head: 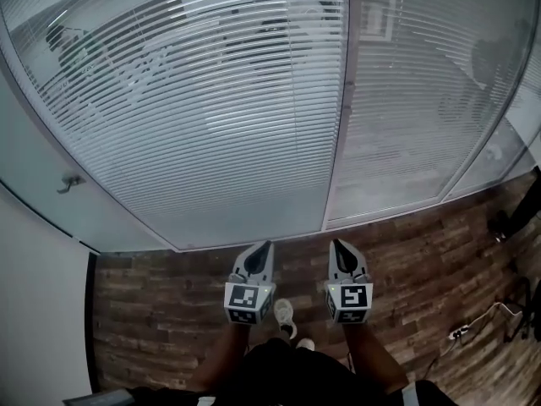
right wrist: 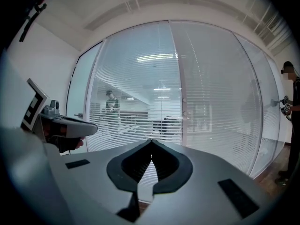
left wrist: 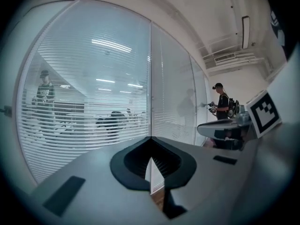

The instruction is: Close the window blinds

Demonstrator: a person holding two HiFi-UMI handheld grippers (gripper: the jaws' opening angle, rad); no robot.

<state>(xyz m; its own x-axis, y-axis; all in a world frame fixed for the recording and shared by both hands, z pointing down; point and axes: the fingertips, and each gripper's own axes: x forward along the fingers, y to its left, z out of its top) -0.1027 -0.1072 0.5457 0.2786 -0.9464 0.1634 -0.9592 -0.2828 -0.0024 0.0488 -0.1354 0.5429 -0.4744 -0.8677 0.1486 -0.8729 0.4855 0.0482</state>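
Observation:
White horizontal window blinds (head: 211, 117) hang behind a glass wall, with the slats tilted so the room beyond shows through. They also fill the left gripper view as blinds (left wrist: 93, 107) and the right gripper view as blinds (right wrist: 154, 107). A narrower blind panel (head: 406, 117) hangs right of the frame post (head: 338, 142). My left gripper (head: 266, 245) and right gripper (head: 336, 244) point side by side at the base of the glass, a short way off it. Both are shut with nothing between the jaws. No cord or wand is visible.
Dark wood-plank floor (head: 161, 311) lies under me. A door handle (head: 69, 182) sticks out at the left. A cable and plug (head: 461, 332) lie at the right. People stand behind the glass (left wrist: 45, 90); another person (left wrist: 220, 104) with grippers stands at the right.

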